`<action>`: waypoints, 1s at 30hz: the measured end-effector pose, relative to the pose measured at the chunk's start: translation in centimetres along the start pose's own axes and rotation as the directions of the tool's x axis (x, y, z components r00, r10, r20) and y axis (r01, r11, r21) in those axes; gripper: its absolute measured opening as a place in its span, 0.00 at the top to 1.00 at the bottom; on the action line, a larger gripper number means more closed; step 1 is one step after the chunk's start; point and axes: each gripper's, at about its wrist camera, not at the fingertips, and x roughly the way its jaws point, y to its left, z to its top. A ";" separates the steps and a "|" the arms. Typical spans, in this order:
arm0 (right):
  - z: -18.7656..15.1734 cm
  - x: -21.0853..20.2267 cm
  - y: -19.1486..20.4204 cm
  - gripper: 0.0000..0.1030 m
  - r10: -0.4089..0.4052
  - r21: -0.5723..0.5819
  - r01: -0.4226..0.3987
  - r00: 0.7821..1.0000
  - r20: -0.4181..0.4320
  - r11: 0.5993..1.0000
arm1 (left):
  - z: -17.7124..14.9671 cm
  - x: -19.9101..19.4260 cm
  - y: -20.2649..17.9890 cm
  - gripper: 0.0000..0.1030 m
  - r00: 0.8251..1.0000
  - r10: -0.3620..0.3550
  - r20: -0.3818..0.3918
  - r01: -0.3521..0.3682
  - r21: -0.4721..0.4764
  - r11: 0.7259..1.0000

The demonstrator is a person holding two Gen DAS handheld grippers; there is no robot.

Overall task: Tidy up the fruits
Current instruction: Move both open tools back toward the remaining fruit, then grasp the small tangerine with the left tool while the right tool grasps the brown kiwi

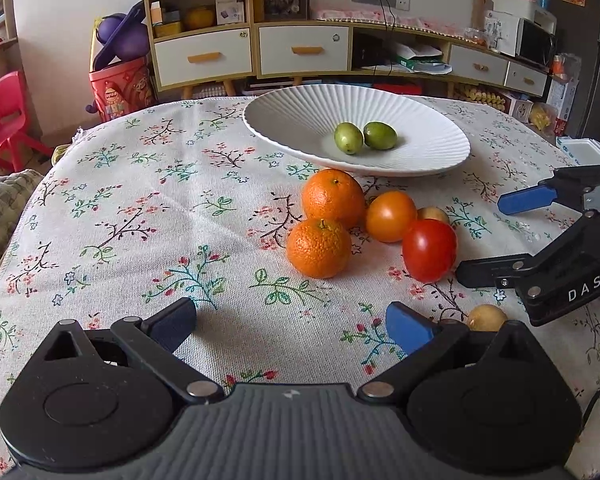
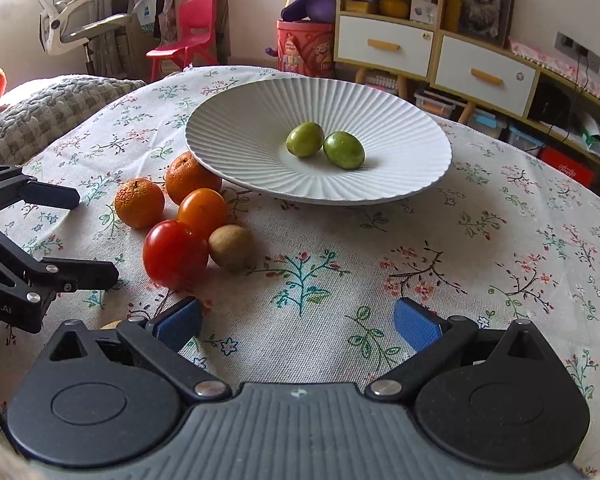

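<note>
A white ribbed plate (image 1: 420, 160) (image 2: 240, 136) holds two green fruits (image 1: 364, 136) (image 2: 324, 145). In front of it on the floral cloth lie two oranges (image 1: 326, 222) (image 2: 160, 190), an orange tomato (image 1: 391, 216) (image 2: 202, 213), a red tomato (image 1: 429, 250) (image 2: 175, 253) and a brown kiwi (image 2: 232, 247) (image 1: 433, 213). Another small brown fruit (image 1: 487, 317) lies by my left gripper. My left gripper (image 1: 292, 322) (image 2: 86, 236) is open and empty, just short of the oranges. My right gripper (image 2: 298, 324) (image 1: 484, 238) is open and empty, beside the red tomato.
The table (image 1: 140, 208) has a floral cloth. A white box (image 1: 586, 152) sits at the right edge. A cushion (image 2: 52, 108) lies at the left. Cabinets (image 1: 260, 48), a red chair (image 2: 188, 28) and a red bin (image 1: 120, 88) stand behind.
</note>
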 end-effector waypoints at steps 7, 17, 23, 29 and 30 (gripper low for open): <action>0.7 0.2 0.6 0.08 0.018 -0.031 -0.017 0.999 0.029 0.999 | 0.6 0.2 -0.1 0.27 0.999 -0.022 0.025 0.021 0.008 1.000; 1.5 0.2 1.0 0.41 0.073 -0.085 -0.069 0.996 0.056 0.994 | 1.3 0.6 0.1 0.52 0.997 -0.049 0.056 0.049 -0.010 0.999; 1.8 0.2 1.1 0.52 0.093 -0.093 -0.088 0.994 0.056 0.992 | 1.5 0.7 0.1 0.62 0.996 -0.065 0.068 0.067 -0.018 0.998; 1.9 0.1 1.3 0.63 0.109 -0.104 -0.103 0.993 0.053 0.989 | 1.7 0.5 0.0 0.73 0.994 -0.077 0.072 0.078 -0.018 0.997; 1.9 0.1 1.3 0.65 0.113 -0.105 -0.107 0.992 0.051 0.989 | 1.8 0.5 0.0 0.75 0.994 -0.079 0.073 0.081 -0.019 0.997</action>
